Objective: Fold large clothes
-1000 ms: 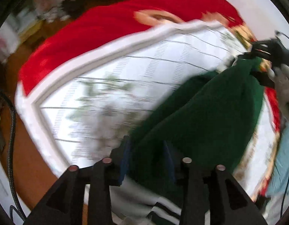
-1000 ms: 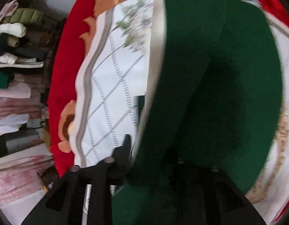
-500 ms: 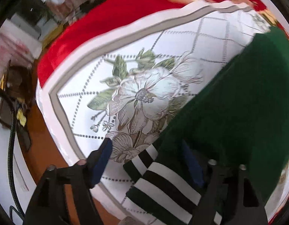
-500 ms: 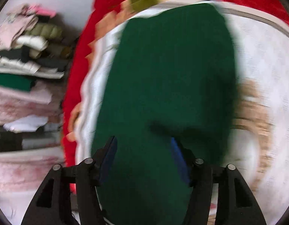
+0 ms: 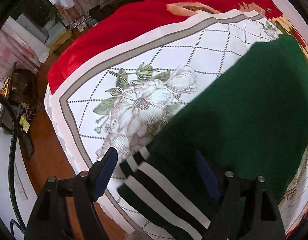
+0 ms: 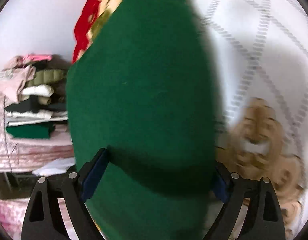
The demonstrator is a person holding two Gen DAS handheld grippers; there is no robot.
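A dark green garment (image 5: 243, 108) lies spread on the floral bed sheet (image 5: 154, 64). Its black-and-white striped hem (image 5: 159, 188) points toward me in the left wrist view. My left gripper (image 5: 155, 156) hovers over that hem, open, its blue pads clear of the cloth. In the blurred right wrist view the green garment (image 6: 142, 84) fills the middle. My right gripper (image 6: 159, 160) is above it with its jaws opening. The cloth lies between and below its fingers, not pinched.
A red blanket (image 5: 118, 30) covers the far side of the bed. Wooden floor (image 5: 46, 156) and a black cable (image 5: 13, 152) lie past the bed's left edge. A stack of folded clothes (image 6: 34, 108) sits on a shelf beside the bed.
Both grippers went from shut on the green garment to open, letting it down onto the sheet. The right gripper swung across the garment; the left sank slightly toward the striped hem.
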